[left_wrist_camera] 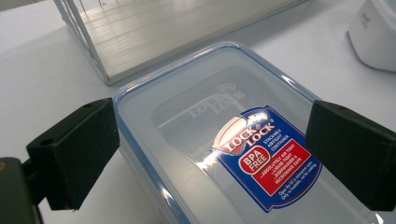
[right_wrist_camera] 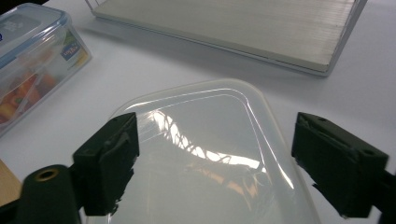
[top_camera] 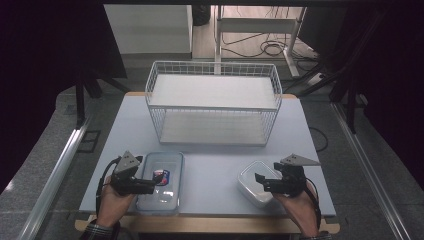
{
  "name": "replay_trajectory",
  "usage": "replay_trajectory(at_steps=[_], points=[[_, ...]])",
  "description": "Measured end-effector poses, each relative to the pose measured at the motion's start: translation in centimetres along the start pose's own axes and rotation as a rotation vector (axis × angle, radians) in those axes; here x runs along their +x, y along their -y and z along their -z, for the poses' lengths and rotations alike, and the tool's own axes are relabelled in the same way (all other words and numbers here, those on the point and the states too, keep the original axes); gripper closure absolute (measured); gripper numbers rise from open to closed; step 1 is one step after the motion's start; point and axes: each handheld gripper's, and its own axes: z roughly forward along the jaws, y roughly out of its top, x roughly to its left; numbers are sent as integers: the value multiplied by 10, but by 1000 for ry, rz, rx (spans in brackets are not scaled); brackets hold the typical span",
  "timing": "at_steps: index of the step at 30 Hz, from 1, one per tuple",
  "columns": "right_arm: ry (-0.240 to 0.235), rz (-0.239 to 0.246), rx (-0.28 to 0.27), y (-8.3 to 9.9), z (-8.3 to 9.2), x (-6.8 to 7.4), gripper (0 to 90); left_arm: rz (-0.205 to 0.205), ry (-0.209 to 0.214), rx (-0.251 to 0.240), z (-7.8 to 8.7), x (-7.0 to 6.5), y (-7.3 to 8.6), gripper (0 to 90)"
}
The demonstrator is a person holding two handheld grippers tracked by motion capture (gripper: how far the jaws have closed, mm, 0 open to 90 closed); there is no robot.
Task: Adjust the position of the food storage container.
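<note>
A clear rectangular box with a blue-rimmed lid and a red and blue label (top_camera: 162,182) (left_wrist_camera: 224,135) lies at the front left of the table. My left gripper (top_camera: 150,186) (left_wrist_camera: 215,135) hovers just over that lid, jaws spread wide, one at each side of it, pads not pressing. At the front right sits a white box with a milky, rounded lid (top_camera: 255,184) (right_wrist_camera: 210,154). My right gripper (top_camera: 260,179) (right_wrist_camera: 219,140) stands open above this lid, its jaws wide apart with nothing pinched between them.
A white wire basket (top_camera: 212,102) (left_wrist_camera: 116,42) (right_wrist_camera: 243,23) with a flat pale floor stands at the back middle of the light table (top_camera: 215,165). Bare tabletop lies between the two boxes. Chair legs and cables sit on the floor beyond.
</note>
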Motion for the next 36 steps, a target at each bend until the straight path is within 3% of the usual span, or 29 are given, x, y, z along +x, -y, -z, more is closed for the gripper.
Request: replay_trajectory(at_steps=[8,9,13,17,21,23,29,34,36], points=[[9,33,4,-1,3,3,326,-15,-7,13,-2,-2,0,29],[6,57,3,-2,4,7,383,-19,-7,13,-2,-2,0,29],[-13,79,5,-4,4,14,468,-22,-7,14,-2,-3,-1,29],[-59,139,26,-7,2,31,600,-23,-7,11,-1,-3,-1,29],[-82,151,40,-7,-1,39,692,-20,-5,11,-1,-2,-1,30],[-97,162,61,-7,-4,46,798,-19,-4,16,-1,-2,0,30],[-153,178,89,-5,-11,58,885,-18,1,15,-2,-2,0,30],[-195,209,126,-3,-15,68,889,-12,3,16,-2,-1,0,30],[-189,225,156,-1,-19,69,890,-13,2,16,-2,-2,0,30]])
